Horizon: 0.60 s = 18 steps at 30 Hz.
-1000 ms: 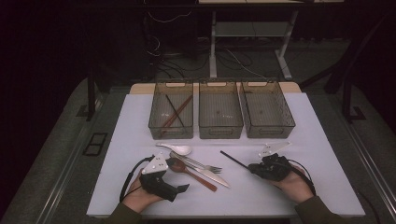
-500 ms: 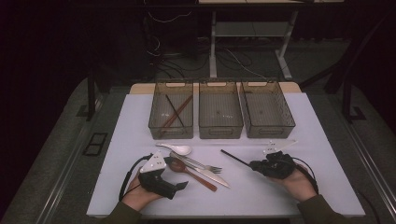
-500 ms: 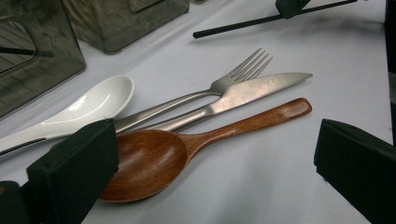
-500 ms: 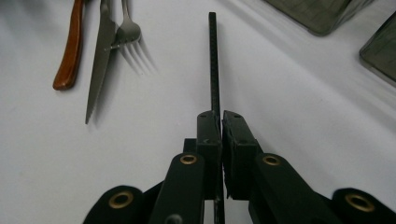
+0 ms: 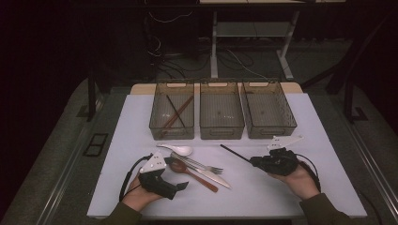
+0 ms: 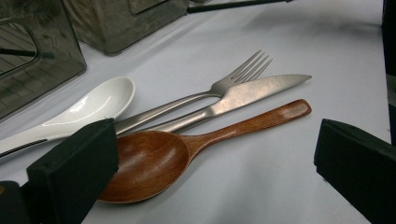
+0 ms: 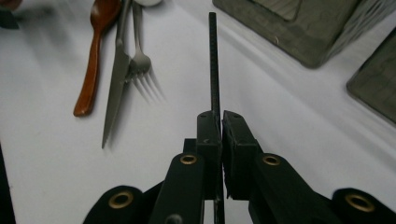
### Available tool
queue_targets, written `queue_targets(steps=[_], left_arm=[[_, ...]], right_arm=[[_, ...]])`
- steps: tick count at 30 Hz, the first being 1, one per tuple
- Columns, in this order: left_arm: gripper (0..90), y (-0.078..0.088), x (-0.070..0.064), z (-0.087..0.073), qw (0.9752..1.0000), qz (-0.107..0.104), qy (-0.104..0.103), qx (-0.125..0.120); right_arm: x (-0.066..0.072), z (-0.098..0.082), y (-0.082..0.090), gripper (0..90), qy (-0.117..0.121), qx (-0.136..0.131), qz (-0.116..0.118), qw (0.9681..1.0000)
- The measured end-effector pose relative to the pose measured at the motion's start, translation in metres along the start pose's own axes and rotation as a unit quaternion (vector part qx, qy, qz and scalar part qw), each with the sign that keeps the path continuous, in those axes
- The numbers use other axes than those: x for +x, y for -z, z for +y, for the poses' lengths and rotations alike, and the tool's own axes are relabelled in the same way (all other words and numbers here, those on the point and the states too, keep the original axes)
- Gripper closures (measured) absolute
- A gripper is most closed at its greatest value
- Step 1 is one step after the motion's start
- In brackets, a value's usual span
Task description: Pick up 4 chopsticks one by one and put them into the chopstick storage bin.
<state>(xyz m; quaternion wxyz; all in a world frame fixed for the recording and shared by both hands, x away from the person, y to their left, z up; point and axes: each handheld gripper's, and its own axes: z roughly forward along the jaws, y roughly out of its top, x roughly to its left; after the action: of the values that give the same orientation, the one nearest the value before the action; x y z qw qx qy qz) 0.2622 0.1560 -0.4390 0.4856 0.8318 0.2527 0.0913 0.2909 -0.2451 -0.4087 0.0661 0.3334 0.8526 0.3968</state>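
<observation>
My right gripper (image 5: pixel 254 161) (image 7: pixel 221 126) is shut on a thin black chopstick (image 5: pixel 234 153) (image 7: pixel 213 60), whose free end points left toward the bins, just over the white table (image 5: pixel 141 122). At the front left, my left gripper (image 5: pixel 176 174) (image 6: pixel 215 177) stands open, its jaws on either side of the bowl of a wooden spoon (image 5: pixel 192 176) (image 6: pixel 187 144). Beside that spoon lie a knife (image 5: pixel 213 177) (image 6: pixel 252 91), a fork (image 5: pixel 202 165) (image 6: pixel 233 77) and a white ceramic spoon (image 5: pixel 178 149) (image 6: pixel 93 105).
Three translucent grey bins stand in a row at the back of the table. The left bin (image 5: pixel 157 119) holds a black and a brown chopstick. The middle bin (image 5: pixel 220 129) and right bin (image 5: pixel 270 126) look bare inside. Dark floor and cables lie beyond the table.
My right gripper has edged slightly away from me with the chopstick in it. The left gripper and the cutlery have stayed put.
</observation>
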Motion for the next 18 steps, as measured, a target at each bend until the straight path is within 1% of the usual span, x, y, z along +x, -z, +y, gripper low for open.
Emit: queue_targets(steps=[2,5,10,18], left_arm=[[0.0,0.000,0.000,0.000,1.0000,0.000,-0.001,0.000],[0.0,0.000,-0.001,0.000,1.0000,0.000,0.000,0.001],[0.0,0.001,-0.001,0.000,1.0000,0.001,0.001,0.001],[0.0,0.001,-0.001,0.000,1.0000,0.001,0.000,0.004]], right_arm=[[0.000,0.005,0.000,85.3,0.006,-0.005,0.000,1.0000],[0.001,0.011,-0.003,85.3,0.008,-0.007,0.002,0.9999],[0.001,0.019,-0.008,85.2,0.007,-0.015,0.004,0.9999],[0.004,0.030,-0.009,85.2,0.010,-0.028,0.007,0.9995]])
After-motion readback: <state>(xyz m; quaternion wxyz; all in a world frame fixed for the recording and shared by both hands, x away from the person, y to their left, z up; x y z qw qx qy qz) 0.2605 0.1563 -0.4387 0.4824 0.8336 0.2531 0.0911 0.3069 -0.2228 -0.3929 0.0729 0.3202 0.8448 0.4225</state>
